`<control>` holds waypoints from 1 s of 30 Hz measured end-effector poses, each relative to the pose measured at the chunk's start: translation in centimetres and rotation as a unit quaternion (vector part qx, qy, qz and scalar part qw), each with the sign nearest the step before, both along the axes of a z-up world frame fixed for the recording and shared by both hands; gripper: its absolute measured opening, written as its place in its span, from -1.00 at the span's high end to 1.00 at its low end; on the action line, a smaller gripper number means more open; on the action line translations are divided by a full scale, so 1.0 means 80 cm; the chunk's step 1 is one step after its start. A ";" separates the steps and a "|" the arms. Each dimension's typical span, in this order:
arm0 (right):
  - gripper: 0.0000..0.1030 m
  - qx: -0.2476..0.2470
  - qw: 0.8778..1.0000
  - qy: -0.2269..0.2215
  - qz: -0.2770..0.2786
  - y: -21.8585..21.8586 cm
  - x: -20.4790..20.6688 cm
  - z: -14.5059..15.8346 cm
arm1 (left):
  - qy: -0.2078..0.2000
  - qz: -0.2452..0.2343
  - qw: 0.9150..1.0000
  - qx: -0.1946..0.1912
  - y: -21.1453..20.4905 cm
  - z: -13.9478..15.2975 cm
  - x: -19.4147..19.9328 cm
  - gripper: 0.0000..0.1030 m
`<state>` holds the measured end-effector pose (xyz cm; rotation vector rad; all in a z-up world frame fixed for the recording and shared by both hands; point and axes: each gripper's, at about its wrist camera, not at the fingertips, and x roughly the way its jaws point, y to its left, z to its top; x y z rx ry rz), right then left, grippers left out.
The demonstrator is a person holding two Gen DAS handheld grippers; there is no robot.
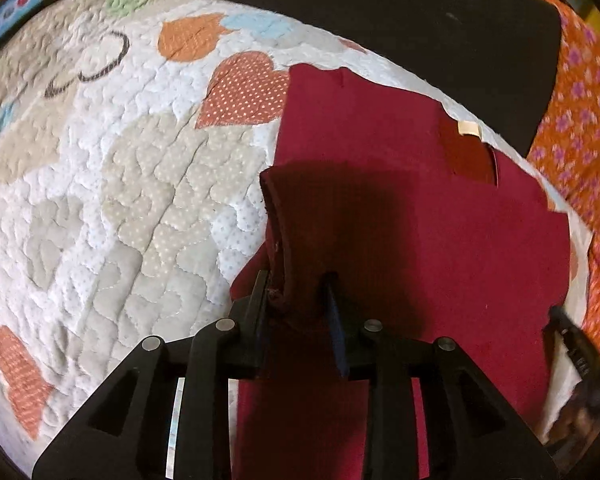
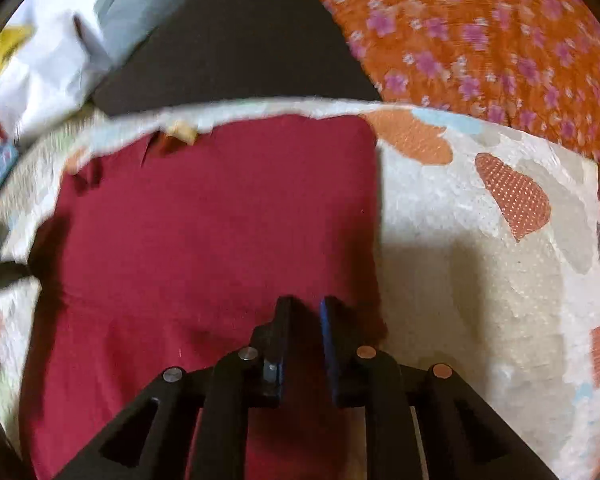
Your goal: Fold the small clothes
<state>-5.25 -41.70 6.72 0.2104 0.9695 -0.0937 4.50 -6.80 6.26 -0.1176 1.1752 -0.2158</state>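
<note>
Black linkage arms fill the near edge of both wrist views, and between them you have the two pairs of fingers set on the maroon garment, which lies on the quilted bedcover with its far edge close to the cover's far border. Your left gripper has a bunched hem or sleeve edge of the maroon cloth standing up between its fingers; the jaws are parted somewhat and the left finger touches the fold, but whether both pads press it cannot be told, since the cloth hides the right contact. Judgement: you hold the edge lifted this way so a flap can be carried over the flat body of the garment, the shadowed upper layer suggesting a fold already under way. Your right gripper sits low over the garment's near right part, jaws narrowly apart with dark cloth in the slot; grip or mere contact cannot be read through the blur. It probably pins or takes the matching corner so that both ends travel together. A tan label at the neck opening marks the far side. Hard to make out: the garment's near edge, cut off under the grippers; the dark slab beyond the cover; the orange flowered fabric at far right, smeared by motion.
</note>
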 end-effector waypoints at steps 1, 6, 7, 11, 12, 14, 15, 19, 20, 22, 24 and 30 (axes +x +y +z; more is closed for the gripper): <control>0.74 0.002 1.000 0.005 0.000 0.001 -0.003 0.006 | 0.001 0.000 1.000 0.000 0.002 0.003 -0.004 0.50; 0.59 0.055 0.998 -0.006 0.024 0.008 -0.069 0.041 | 0.020 -0.009 1.000 -0.018 0.030 0.015 -0.044 0.50; 0.36 0.069 0.997 -0.009 0.029 0.008 -0.090 0.042 | 0.024 -0.016 0.999 -0.025 0.035 0.018 -0.057 0.50; 0.10 0.099 0.994 0.022 0.031 0.008 -0.166 0.022 | 0.007 -0.042 0.999 -0.027 0.046 0.033 -0.111 0.08; 0.10 0.104 0.993 0.036 0.034 0.009 -0.185 0.015 | 0.002 -0.043 0.999 -0.028 0.049 0.034 -0.123 -0.06; 0.10 0.110 0.992 0.044 0.033 0.010 -0.217 0.006 | 0.008 -0.036 0.999 -0.036 0.061 0.029 -0.152 -0.06; 0.10 0.115 0.992 0.047 0.035 0.011 -0.233 0.002 | 0.019 -0.034 0.998 -0.040 0.066 0.024 -0.166 -0.06; 0.10 0.127 0.989 0.063 0.035 0.013 -0.270 -0.022 | 0.033 -0.021 0.999 -0.035 0.077 0.014 -0.215 -0.06; 0.09 0.133 0.989 0.062 0.035 0.015 -0.276 -0.027 | 0.030 -0.018 0.999 -0.027 0.078 0.014 -0.225 -0.06; 0.09 0.131 0.990 0.052 0.030 0.019 -0.280 -0.028 | 0.027 -0.011 0.999 -0.012 0.082 0.011 -0.244 -0.06; 0.09 0.140 0.988 0.047 0.040 0.026 -0.279 -0.029 | 0.035 -0.002 0.999 -0.011 0.087 0.006 -0.255 -0.06; 0.85 0.029 0.998 0.020 0.048 0.052 -0.290 -0.013 | 0.040 0.020 0.999 0.010 0.101 -0.004 -0.274 -0.06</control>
